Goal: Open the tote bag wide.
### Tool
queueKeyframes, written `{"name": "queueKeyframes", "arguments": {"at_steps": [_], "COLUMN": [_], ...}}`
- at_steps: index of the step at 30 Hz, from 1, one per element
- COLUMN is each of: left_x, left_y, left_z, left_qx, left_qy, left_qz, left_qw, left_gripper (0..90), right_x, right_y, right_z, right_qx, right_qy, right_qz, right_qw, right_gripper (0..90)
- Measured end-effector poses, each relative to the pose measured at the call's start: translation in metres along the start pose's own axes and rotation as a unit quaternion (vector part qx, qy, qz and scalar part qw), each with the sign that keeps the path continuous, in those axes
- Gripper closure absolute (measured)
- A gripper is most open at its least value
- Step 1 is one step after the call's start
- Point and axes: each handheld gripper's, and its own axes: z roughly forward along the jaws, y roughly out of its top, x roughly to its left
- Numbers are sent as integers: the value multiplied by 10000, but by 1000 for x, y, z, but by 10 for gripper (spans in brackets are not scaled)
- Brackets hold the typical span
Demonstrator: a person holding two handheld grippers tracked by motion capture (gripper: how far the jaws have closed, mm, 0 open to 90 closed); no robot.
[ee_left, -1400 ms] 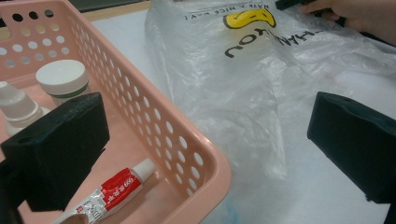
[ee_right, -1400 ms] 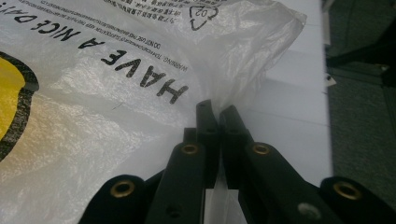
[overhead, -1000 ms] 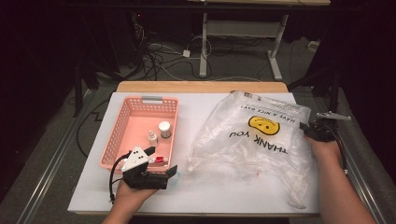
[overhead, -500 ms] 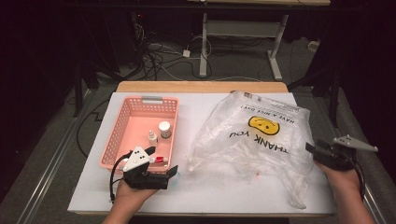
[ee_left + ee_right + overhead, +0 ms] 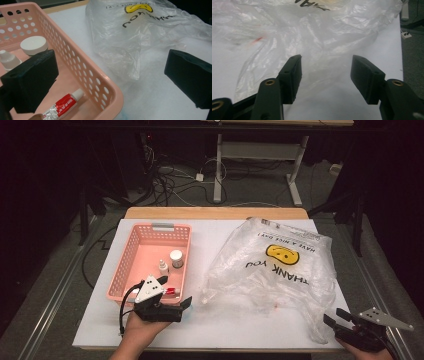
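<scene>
A pink basket (image 5: 131,257) stands at the table's left and holds a white-capped jar (image 5: 176,258), a small dropper bottle (image 5: 163,266) and a red and white tube (image 5: 63,105). My left gripper (image 5: 176,292) is open wide astride the basket's near right corner (image 5: 111,90), one jaw over the basket and one over the table. A clear plastic bag (image 5: 275,270) with a yellow smiley and "THANK YOU" lies at the right. My right gripper (image 5: 336,317) is at the table's near right corner. Its jaws have just been opening and hold nothing. The bag's thin edge (image 5: 317,50) lies just ahead of them.
The white table top (image 5: 220,320) has bare room between basket and bag and along the near edge. Its right edge (image 5: 398,45) drops to the floor close by my right gripper. Cables (image 5: 170,180) and desk legs (image 5: 295,175) lie beyond the far edge.
My right hand has drawn back from the bag's far right side along the table's right edge to the near right corner. The left hand has stayed put.
</scene>
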Motion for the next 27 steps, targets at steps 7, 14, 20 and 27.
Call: {"name": "queueKeyframes", "arguments": {"at_steps": [7,14,20,27], "left_x": [2,0,3,6], "left_y": [3,5,3,4], "left_z": [3,2,3,1], "left_qx": [186,212,126,210], "left_qy": [-76,-190,-107,-156], "left_qz": [10,42,43,-81], "left_qw": [9998,9996,9999,9996], "left_gripper": [0,0,0,0], "right_x": [4,14,29,51], "right_y": [-2,-4,-1,0], "right_z": [10,10,5,9], "right_qx": [325,565,463,482], "right_qy": [21,115,255,529], "right_qz": [-121,-593,-846,-1088], "right_qw": [9994,9966,9950,9915], "right_gripper": [476,899,900,900]}}
